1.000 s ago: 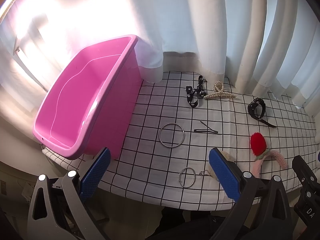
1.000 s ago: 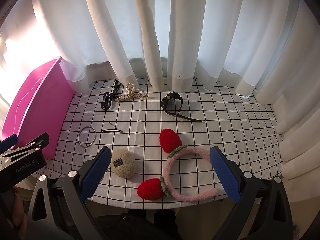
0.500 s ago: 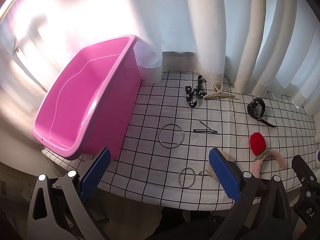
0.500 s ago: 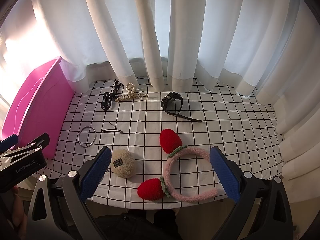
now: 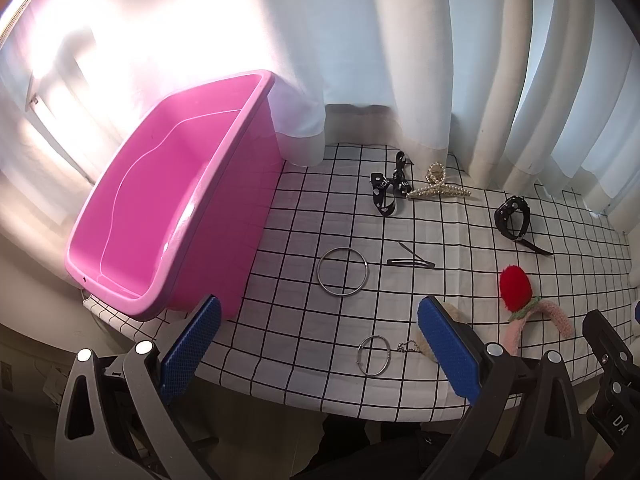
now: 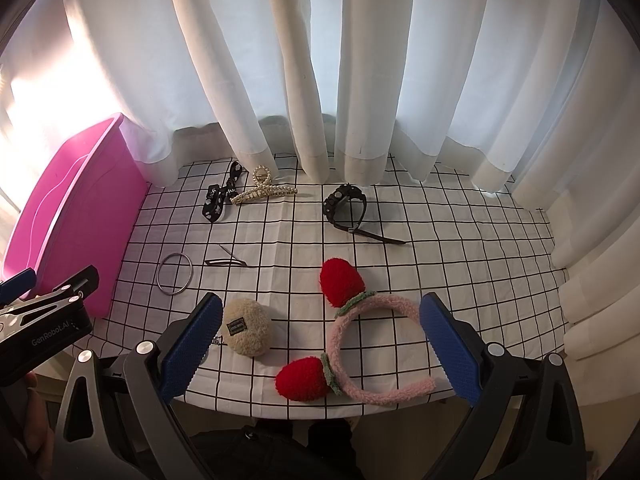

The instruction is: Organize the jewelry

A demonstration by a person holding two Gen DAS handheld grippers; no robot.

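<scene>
I'm holding both hand-held grippers at the near edge of the tabletop [image 6: 460, 240], and both are spread wide with nothing between the blue pads. The right hand-held gripper [image 6: 320, 344] is framing the pink headband [image 6: 360, 344], its two red pompoms sitting between my fingers, so I'm judging that as the first pick. It's plush and springy, a thin arc with bulky ends; I'm thinking the best bite is across the band itself near one pompom, not on the fluff, which would compress and slip. Just inside my left finger the beige fuzzy pouch [image 6: 246, 332] is lying, soft and rounded with a small dark label.

The left hand-held gripper [image 5: 320, 344] is hovering over the small metal ring [image 5: 374, 356] with its short chain, right ahead between the pads. It's thin, hard and lying flat, so I'd be coming down steeply and pinching across the wire. Further ahead are the larger bangle [image 5: 343, 271] and the slim dark hair clip [image 5: 410, 263]; beyond them the black ribbon bow [image 5: 386, 194], the pearl claw clip [image 5: 438, 189] and, off to the right, the black watch [image 5: 514, 216]. The pink tub [image 5: 168, 216], smooth glossy plastic and empty, is standing ahead on the left, waiting for everything.
</scene>
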